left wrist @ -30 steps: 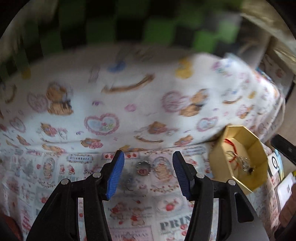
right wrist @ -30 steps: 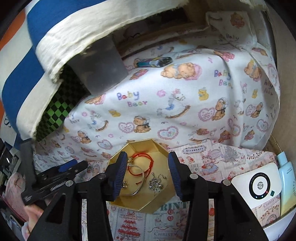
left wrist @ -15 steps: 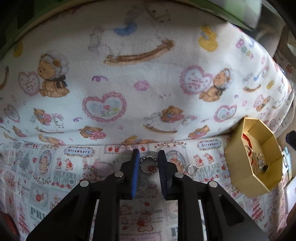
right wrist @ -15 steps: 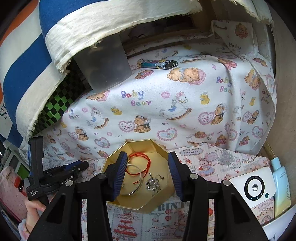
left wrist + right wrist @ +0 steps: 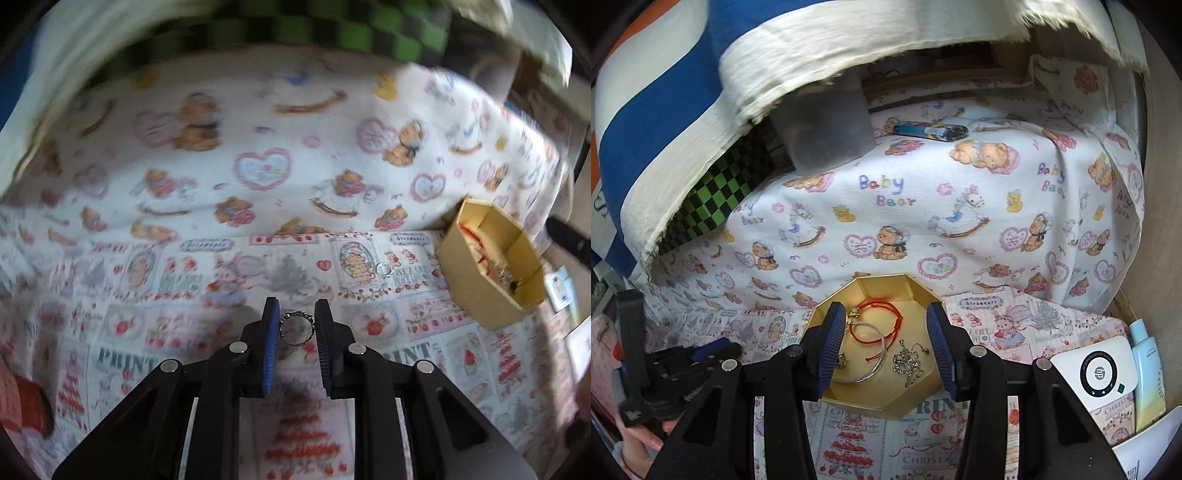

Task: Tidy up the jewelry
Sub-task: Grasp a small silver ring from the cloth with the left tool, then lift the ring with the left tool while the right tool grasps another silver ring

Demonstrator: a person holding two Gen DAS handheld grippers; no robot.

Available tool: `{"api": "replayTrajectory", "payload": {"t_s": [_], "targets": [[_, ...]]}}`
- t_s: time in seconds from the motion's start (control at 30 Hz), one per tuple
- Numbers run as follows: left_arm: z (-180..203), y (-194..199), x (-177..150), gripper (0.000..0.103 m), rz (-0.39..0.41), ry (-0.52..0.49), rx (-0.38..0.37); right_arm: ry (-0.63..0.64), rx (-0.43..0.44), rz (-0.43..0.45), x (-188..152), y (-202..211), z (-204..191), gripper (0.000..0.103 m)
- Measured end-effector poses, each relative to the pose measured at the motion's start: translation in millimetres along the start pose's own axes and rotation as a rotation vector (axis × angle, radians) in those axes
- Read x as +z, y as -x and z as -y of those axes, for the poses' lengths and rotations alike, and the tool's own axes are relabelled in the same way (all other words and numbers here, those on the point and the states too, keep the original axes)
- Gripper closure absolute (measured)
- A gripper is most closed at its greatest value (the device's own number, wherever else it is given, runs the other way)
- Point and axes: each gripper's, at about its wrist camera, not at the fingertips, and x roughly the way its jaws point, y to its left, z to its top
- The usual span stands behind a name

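Note:
My left gripper (image 5: 297, 330) is shut on a silver beaded ring (image 5: 297, 328), the blue pads touching its two sides just above the printed cloth. A second small plain ring (image 5: 383, 269) lies on the cloth further ahead and to the right. The gold octagonal box (image 5: 491, 258) stands at the right. In the right wrist view my right gripper (image 5: 885, 343) hovers open over that box (image 5: 886, 278), nothing between its fingers. Inside lie a red cord bracelet (image 5: 882, 314), a silver bangle (image 5: 864, 373) and sparkly earrings (image 5: 908, 360). The left gripper (image 5: 713, 347) shows at the box's left.
A raised hump under bear-print cloth (image 5: 923, 206) lies behind the box, with a lighter (image 5: 931, 131) and a translucent tub (image 5: 827, 136) on it. A white round-dial device (image 5: 1097, 373) and a pale bottle (image 5: 1147, 365) sit at the right. Striped fabric (image 5: 665, 110) overhangs the left.
My left gripper closed from wide open onto the beaded ring, then drew back with it, so the box and the plain ring now sit further off. The right gripper stayed over the box.

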Motion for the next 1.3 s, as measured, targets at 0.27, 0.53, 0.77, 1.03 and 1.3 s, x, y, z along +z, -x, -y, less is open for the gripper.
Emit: {"api": "replayTrajectory", "payload": {"t_s": [0.27,0.53,0.77,1.03,1.3], "targets": [[-20,54,-2,0.085,0.142,0.045,-0.042,0.067,0.047,0.001,-6,7,-25,0.055],[-39,69,19,0.085,0.209,0.081,-0.031,0.155,0.04,-0.029,3,9,-69,0.055],[-57,42,16,0.085,0.161,0.131,0.033,0.215,0.118,-0.247,5,-41,-121,0.059],[-73,32,15,0.085,0.137,0.173,0.06,0.309,-0.013,-0.342,-10,-100,-145,0.07],[-66,32,16,0.085,0.126,0.141,0.09,0.32,-0.055,-0.411,-16,-129,-145,0.078]]}}
